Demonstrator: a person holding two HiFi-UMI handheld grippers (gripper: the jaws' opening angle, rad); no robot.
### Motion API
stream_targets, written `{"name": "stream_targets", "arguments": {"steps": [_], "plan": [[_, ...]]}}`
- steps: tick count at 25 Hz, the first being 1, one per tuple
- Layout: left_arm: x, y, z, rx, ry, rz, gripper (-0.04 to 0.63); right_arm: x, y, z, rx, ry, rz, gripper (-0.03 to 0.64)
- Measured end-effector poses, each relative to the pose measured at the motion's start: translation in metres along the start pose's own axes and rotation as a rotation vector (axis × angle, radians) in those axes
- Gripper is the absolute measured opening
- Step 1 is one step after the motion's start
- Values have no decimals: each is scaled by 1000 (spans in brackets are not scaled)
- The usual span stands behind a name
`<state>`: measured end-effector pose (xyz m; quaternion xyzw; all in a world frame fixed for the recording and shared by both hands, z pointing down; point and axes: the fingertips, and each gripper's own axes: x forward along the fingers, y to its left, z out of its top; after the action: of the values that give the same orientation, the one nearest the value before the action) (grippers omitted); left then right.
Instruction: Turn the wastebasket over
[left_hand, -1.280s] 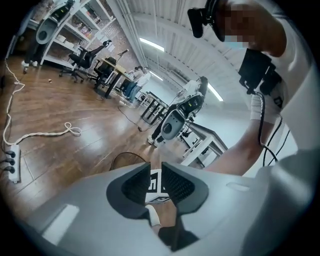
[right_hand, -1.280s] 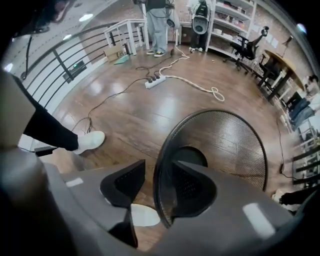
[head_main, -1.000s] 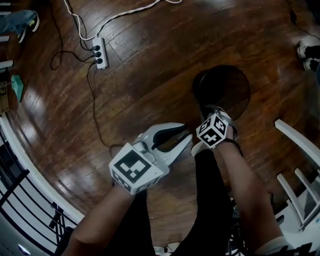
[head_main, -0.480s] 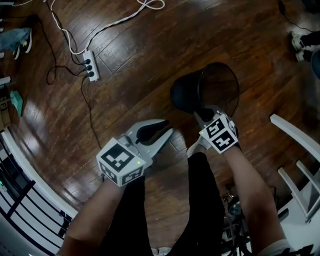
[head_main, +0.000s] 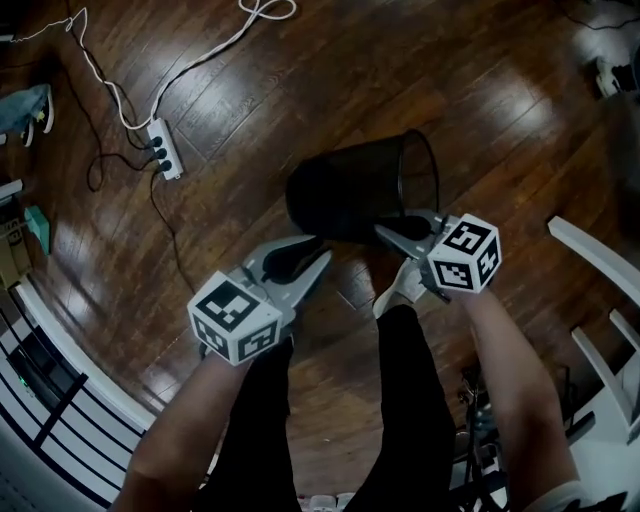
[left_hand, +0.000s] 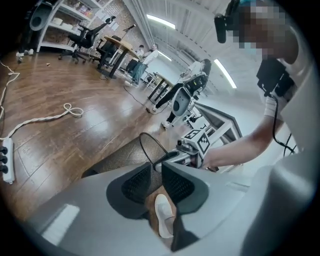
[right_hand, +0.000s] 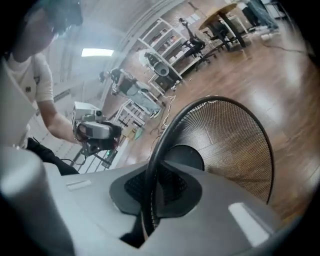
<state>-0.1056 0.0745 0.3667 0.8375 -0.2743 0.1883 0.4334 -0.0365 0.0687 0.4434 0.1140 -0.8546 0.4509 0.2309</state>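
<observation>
The left gripper is near the person's legs, its 2 jaws a narrow gap apart with nothing between them. The right gripper is clamped on the rim of the black mesh wastebasket. The wastebasket is tipped on its side, mouth toward this gripper. Farther off, a white power strip lies on the wooden floor.

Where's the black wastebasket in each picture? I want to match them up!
Head view: the wastebasket is just above the middle, tipped sideways.
Left gripper view: low in the middle, just beyond the left tongs.
Right gripper view: fills the middle and right, its rim pinched in the right tongs.
Shared landmark: the wooden floor shows in all three.
</observation>
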Motion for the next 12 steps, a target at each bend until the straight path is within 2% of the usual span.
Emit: {"name": "stream_targets", "arguments": {"steps": [4,12], "plan": [[23,0,-6,8,15,-5,60,-12,-17,-10,59,-64,91,8],[57,23,-34,-3,75,40,61,-36,-53,-36,193,-134,192,9]]}}
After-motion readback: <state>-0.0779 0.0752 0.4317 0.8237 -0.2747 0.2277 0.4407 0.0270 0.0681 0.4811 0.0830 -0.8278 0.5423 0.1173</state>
